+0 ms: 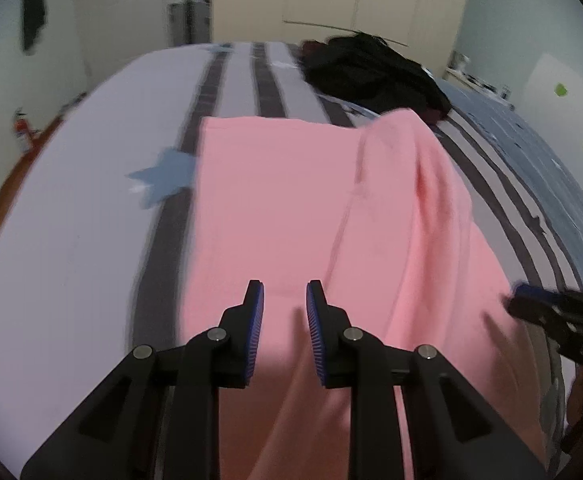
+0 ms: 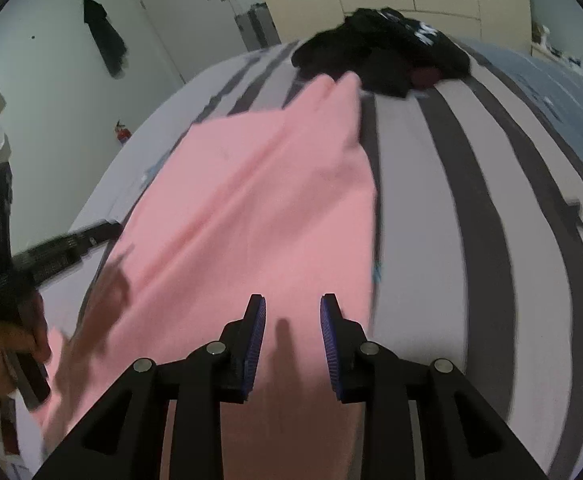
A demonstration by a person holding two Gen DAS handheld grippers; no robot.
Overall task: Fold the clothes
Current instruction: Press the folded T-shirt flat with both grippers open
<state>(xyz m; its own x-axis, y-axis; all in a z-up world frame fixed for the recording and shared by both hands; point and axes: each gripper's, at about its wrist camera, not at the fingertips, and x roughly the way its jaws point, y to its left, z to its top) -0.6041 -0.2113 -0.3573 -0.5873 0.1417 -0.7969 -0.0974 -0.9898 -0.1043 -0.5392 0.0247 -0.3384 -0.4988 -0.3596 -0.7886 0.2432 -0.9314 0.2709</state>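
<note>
Room: a bedroom with pale walls, cream wardrobe doors and a bed (image 1: 71, 208) under a grey-striped cover with blue stars.
Left jaws: the left gripper (image 1: 284, 300) has its 2 blue-padded jaws apart with nothing between them, hanging over the near part of the cloth.
Right jaws: the right gripper (image 2: 292, 314) is likewise parted and empty, above the cloth's right-hand side.
Garment: the pink garment (image 1: 283, 208) lies spread along the bed, mostly flat, with a raised ridge on its right side and its near end drooping over the bed's edge.
Handling: it looks soft, light and limp, so it should sag and crease; a hem or corner seems the best hold.
Pose: both grippers tilt steeply downward, side by side.
Beyond: a dark clothes heap (image 1: 375, 72) sits at the far end, touching the pink tip.
</note>
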